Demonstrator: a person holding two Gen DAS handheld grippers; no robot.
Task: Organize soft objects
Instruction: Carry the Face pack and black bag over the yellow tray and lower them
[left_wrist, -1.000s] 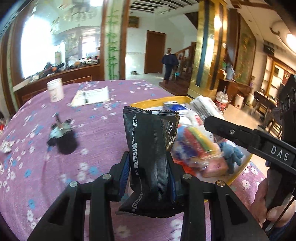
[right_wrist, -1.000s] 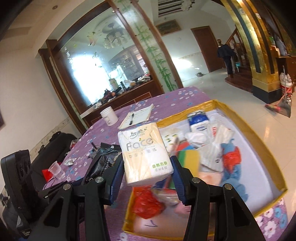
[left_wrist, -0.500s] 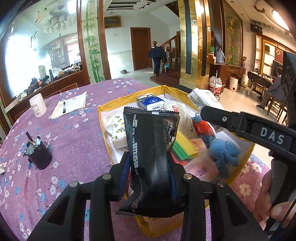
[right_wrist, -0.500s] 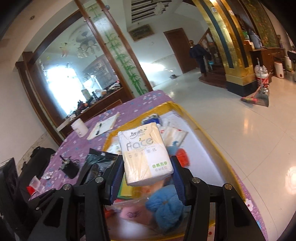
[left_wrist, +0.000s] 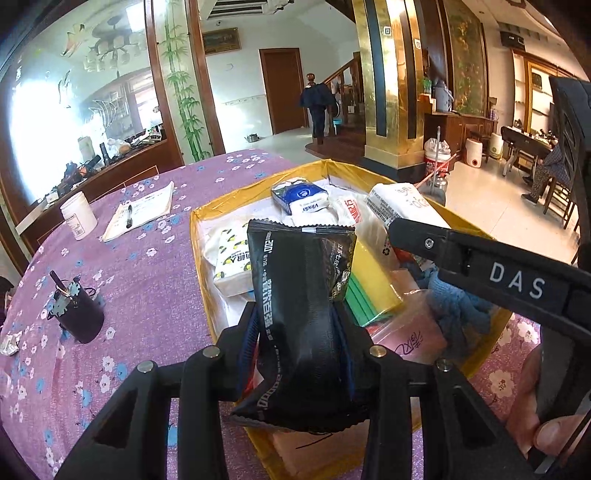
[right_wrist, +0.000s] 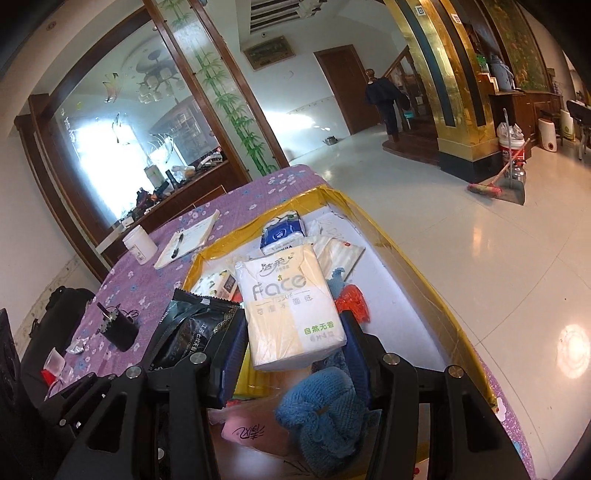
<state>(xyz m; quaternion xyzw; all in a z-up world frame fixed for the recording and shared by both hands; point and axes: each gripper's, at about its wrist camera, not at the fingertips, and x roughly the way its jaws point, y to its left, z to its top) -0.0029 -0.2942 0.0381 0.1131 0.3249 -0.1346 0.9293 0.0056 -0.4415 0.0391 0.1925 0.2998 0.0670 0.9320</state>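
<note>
A black foil pack (left_wrist: 303, 295) stands upright between the fingers of my left gripper (left_wrist: 299, 326), over the near left part of a yellow-rimmed box (left_wrist: 195, 236). The jaws are opening a little, and the pads still touch the pack. My right gripper (right_wrist: 295, 339) is shut on a white "Face" tissue pack (right_wrist: 288, 306), held above the box's rim (right_wrist: 406, 266). In the box lie a blue Vinda tissue pack (left_wrist: 301, 195), a blue knitted piece (right_wrist: 321, 406), a pink zip bag (left_wrist: 410, 336) and yellow-green cloths (left_wrist: 369, 288).
On the purple flowered tablecloth left of the box are a white cup (left_wrist: 77, 218), a notepad with a pen (left_wrist: 142, 210) and a small black holder (left_wrist: 77, 317). A hand (left_wrist: 546, 417) grips the right tool. A person (left_wrist: 317, 107) walks far behind.
Both grippers have swung from over the tablecloth to over the box, each with its pack still in its jaws. The box's contents now fill the lower middle of both views.
</note>
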